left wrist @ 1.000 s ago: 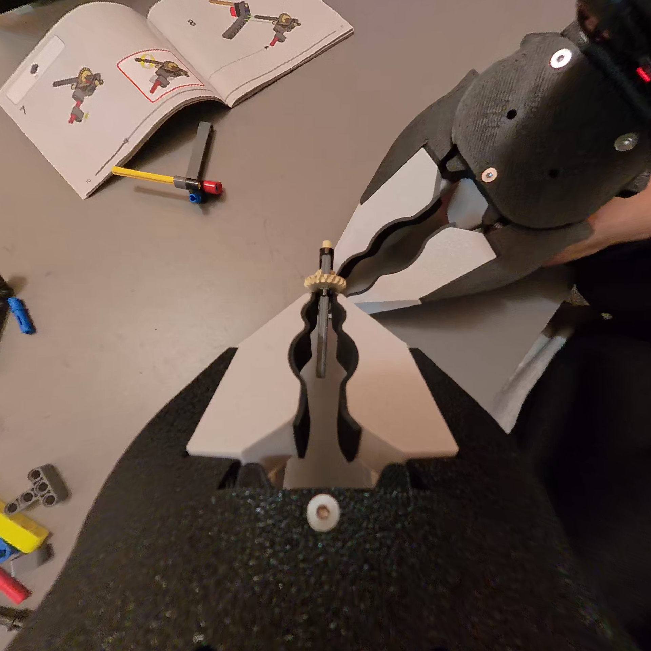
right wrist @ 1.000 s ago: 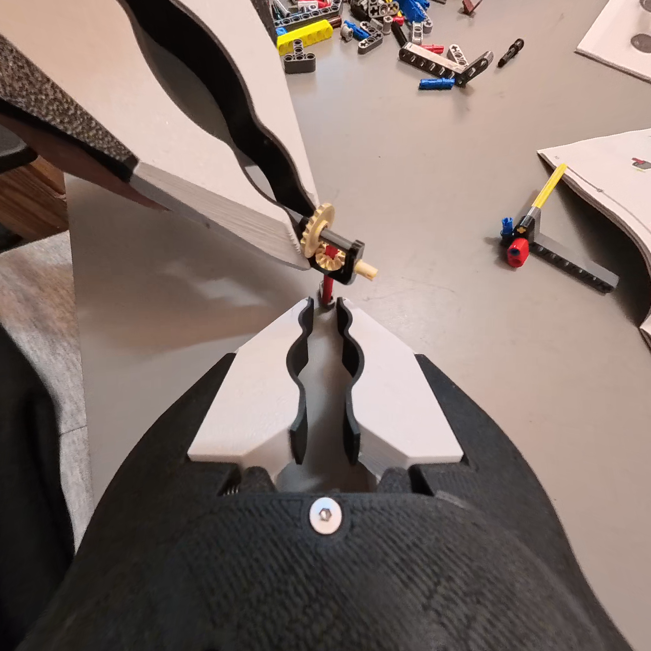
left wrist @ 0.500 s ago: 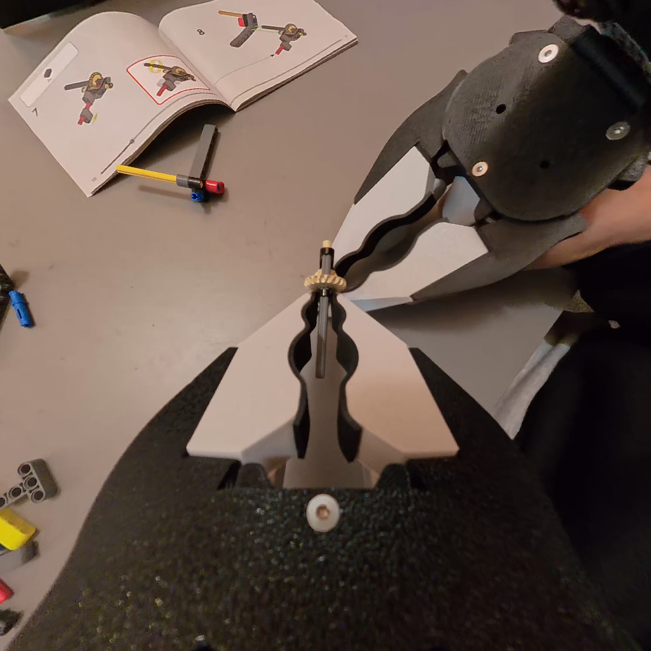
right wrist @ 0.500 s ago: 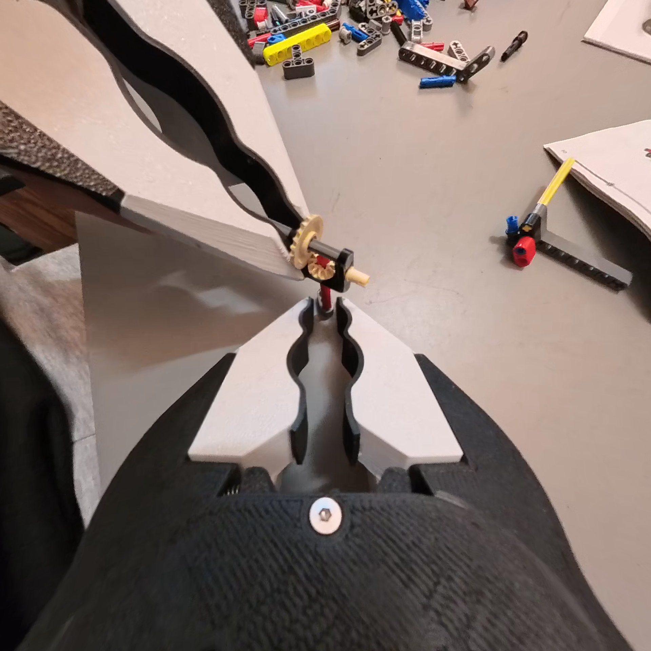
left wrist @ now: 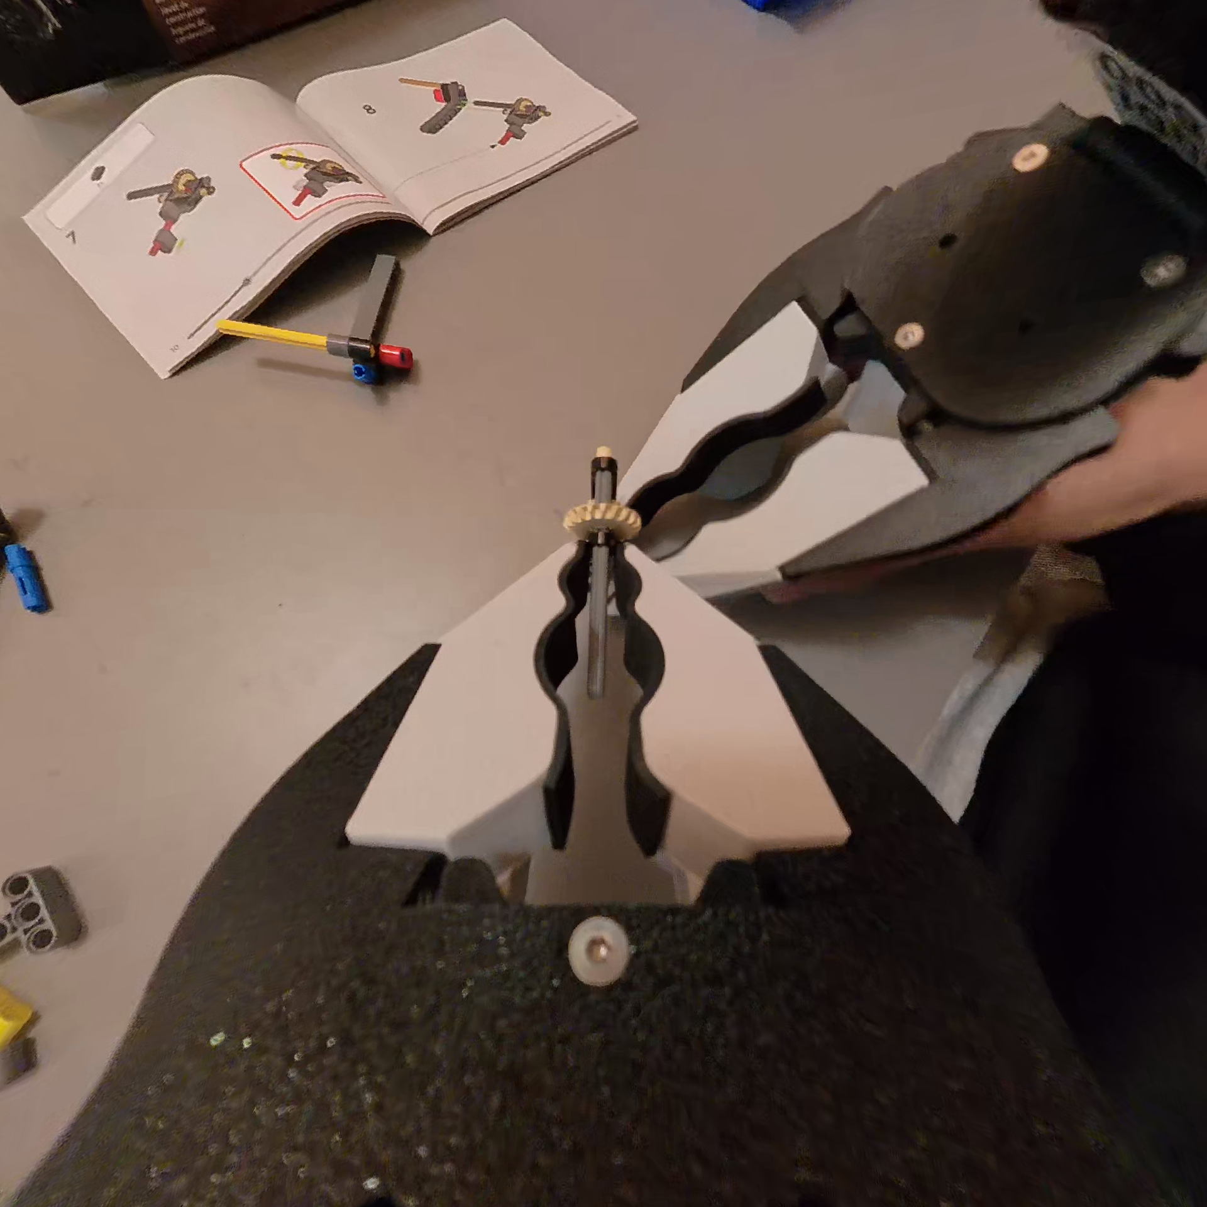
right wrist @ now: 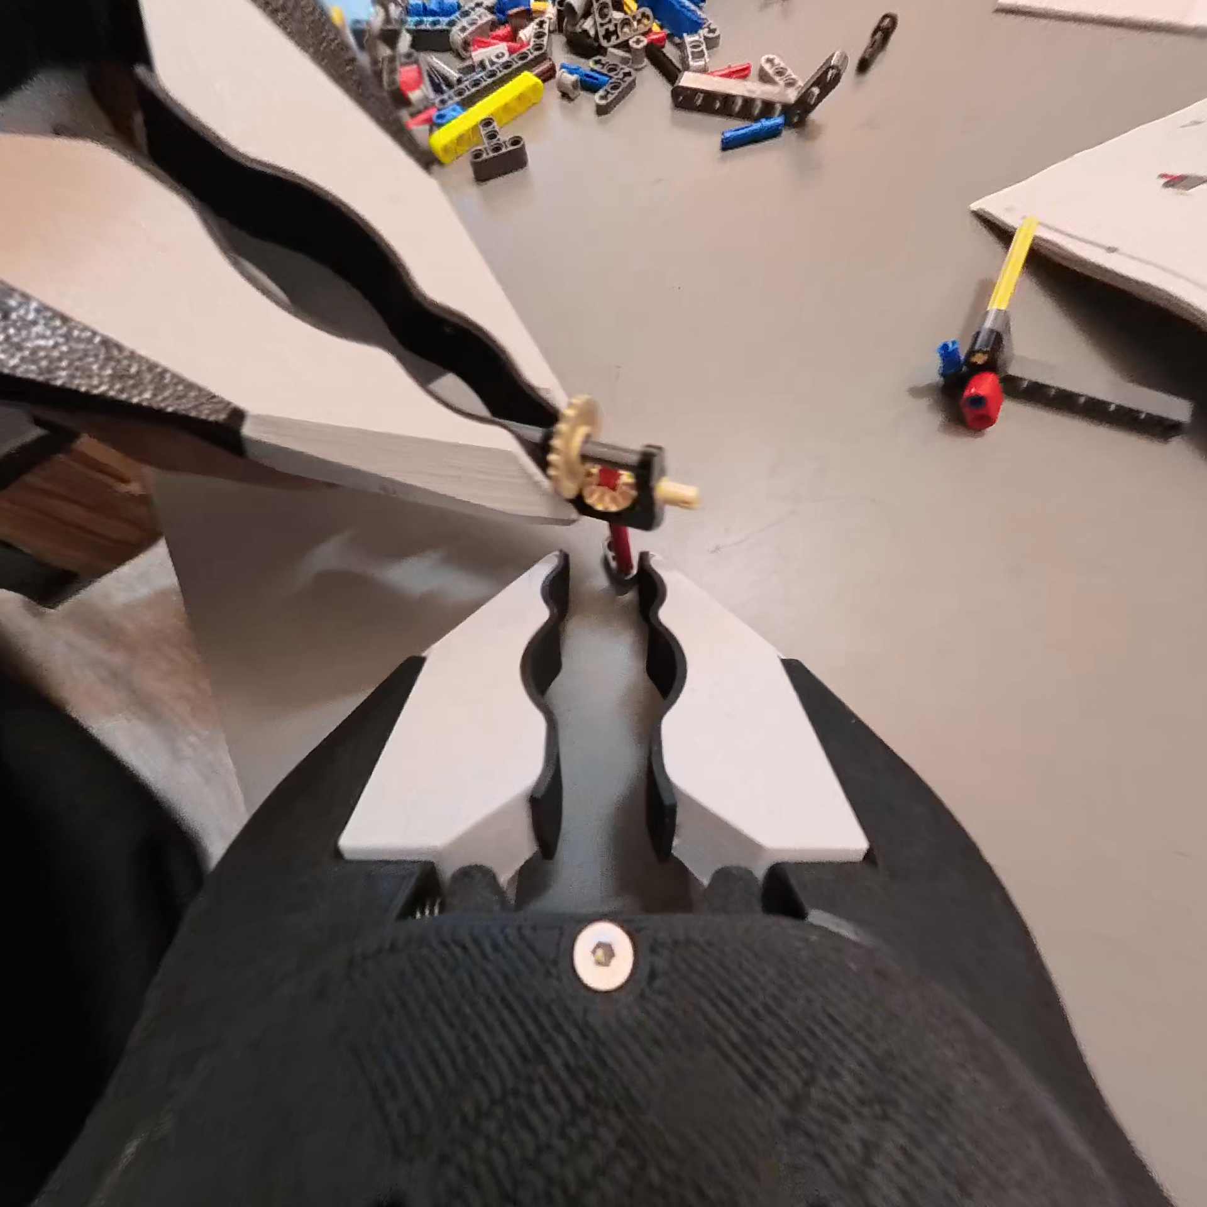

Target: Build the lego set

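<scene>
the left gripper (left wrist: 597,562) was clenched on the dark axle of the gear assembly (right wrist: 607,473), held above the table (left wrist: 196,522), well short of the open instruction booklet (left wrist: 313,176). the right gripper (right wrist: 604,568) had its jaws parted, with the red axle (right wrist: 619,545) hanging below the assembly between its tips, not clearly pinched. to do this well, it seemed best to close squarely on that red axle and push along its length, keeping the tan gears meshed. compared with a second before, the right gripper sat closer under the assembly, and the booklet lay lower in the left view.
</scene>
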`<action>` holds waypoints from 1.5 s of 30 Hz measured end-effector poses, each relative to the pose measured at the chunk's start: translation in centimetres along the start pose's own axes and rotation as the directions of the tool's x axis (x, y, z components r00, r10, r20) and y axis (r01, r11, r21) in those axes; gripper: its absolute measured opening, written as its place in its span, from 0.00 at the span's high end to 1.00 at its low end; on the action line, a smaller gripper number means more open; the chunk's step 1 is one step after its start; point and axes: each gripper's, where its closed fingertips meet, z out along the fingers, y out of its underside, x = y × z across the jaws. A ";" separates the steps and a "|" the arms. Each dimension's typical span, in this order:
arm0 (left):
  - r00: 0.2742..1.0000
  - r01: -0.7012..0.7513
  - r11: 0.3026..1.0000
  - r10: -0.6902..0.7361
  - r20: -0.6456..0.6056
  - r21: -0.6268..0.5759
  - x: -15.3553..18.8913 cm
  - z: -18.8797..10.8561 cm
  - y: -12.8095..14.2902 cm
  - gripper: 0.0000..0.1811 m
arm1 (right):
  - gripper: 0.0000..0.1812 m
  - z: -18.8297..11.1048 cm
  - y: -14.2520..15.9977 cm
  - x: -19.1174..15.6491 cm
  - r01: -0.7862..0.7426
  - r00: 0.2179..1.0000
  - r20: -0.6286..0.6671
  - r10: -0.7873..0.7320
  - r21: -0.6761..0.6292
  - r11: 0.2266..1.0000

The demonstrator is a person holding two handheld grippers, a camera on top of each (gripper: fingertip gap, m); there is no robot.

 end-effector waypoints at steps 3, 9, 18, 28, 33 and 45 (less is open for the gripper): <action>1.000 -0.018 1.000 0.017 0.002 0.016 0.2 -0.1 0.2 0.97 | 0.92 -0.1 0.0 0.1 -0.031 0.999 0.038 0.031 0.000 1.000; 0.998 -0.046 0.999 0.046 0.030 -0.005 0.5 -0.1 0.3 0.97 | 0.88 -0.1 0.2 -0.2 0.044 0.999 -0.020 -0.044 -0.006 0.999; 0.987 -0.157 0.966 0.158 -0.012 -0.205 0.8 0.0 0.3 0.97 | 0.78 -0.7 0.3 -1.3 0.037 0.984 0.172 -0.036 0.000 0.999; 0.984 -0.178 0.954 0.169 -0.059 -0.243 1.0 0.0 0.3 0.97 | 0.83 -5.8 -2.8 0.2 0.180 0.853 0.412 -0.320 0.344 0.922; 0.981 -0.192 0.952 0.181 -0.067 -0.236 1.1 0.0 0.3 0.97 | 0.90 -4.6 -2.9 -0.6 0.217 0.785 0.508 -0.355 0.311 0.925; 0.963 -0.269 0.934 0.253 -0.094 -0.235 1.4 -0.1 0.4 0.97 | 0.97 -4.4 -2.5 -0.8 0.363 0.655 0.556 -0.512 0.362 0.858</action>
